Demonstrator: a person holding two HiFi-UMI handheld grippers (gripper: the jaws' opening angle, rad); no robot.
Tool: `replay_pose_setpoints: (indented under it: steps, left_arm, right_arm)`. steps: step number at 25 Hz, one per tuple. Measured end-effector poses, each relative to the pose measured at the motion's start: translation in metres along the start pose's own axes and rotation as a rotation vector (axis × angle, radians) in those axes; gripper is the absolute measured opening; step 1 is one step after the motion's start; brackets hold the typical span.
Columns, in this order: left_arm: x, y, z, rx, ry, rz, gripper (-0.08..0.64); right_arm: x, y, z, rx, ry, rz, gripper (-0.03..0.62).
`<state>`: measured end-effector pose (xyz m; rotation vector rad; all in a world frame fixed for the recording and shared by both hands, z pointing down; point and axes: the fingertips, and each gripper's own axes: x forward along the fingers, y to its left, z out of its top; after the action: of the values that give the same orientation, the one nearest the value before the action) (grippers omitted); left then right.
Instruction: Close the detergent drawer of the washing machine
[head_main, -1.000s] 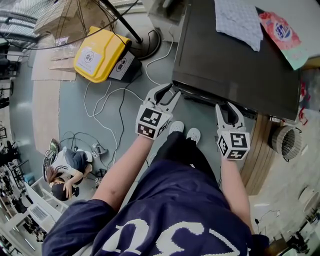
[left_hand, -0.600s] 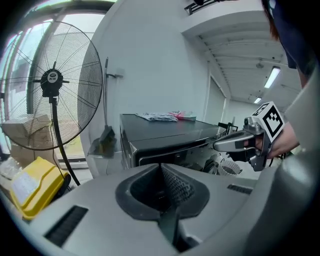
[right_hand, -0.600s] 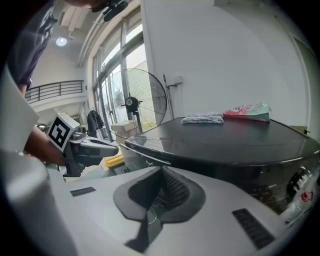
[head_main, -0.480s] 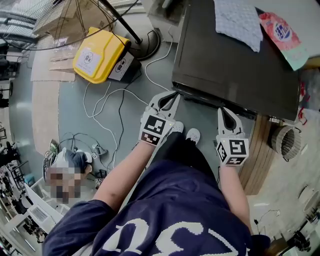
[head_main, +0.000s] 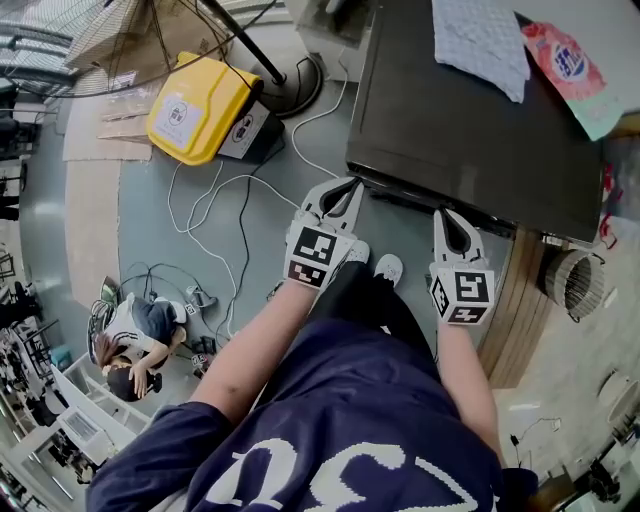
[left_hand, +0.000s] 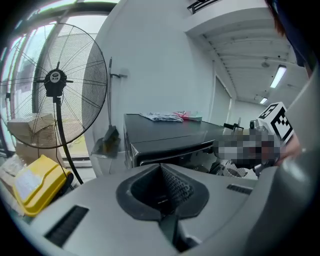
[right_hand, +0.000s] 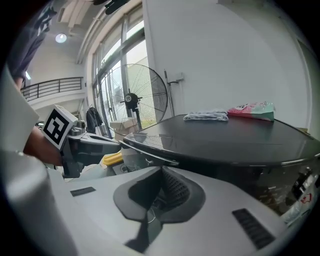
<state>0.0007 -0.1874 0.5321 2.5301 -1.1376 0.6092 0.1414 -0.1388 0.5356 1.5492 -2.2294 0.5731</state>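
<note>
Approach is the step in hand. The left gripper (head_main: 350, 186) sits at the front-left corner of the washing machine (head_main: 460, 120), and the right gripper (head_main: 447, 214) sits further along the same front edge. Both grippers have their jaws pressed together with nothing between them. The head view does not show whether either tip touches the machine.

A dark ledge projects from the front edge between the two tips. It is judged to be the detergent drawer (head_main: 405, 197), not yet pushed home.

The next move probably calls for a closed tip set flat against the drawer face, then a straight push toward the machine body until the face sits flush.

Count:
- washing machine: one
- grippers: two
- cloth (head_main: 482, 45) at the rear edge of the top: one
- pink packet (head_main: 572, 62) at the rear-right corner: one
- yellow case (head_main: 195, 105) on the floor: one
- fan (left_hand: 55, 80): one
</note>
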Motion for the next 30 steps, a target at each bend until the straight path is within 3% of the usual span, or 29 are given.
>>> replay_pose_setpoints:
  steps: [30]
  left_arm:
    - [0.0083, 0.0017, 0.0026, -0.013, -0.009, 0.016, 0.018]
  right_arm:
    - [0.0067, -0.0068, 0.001, 0.012, -0.007, -0.057, 0.015]
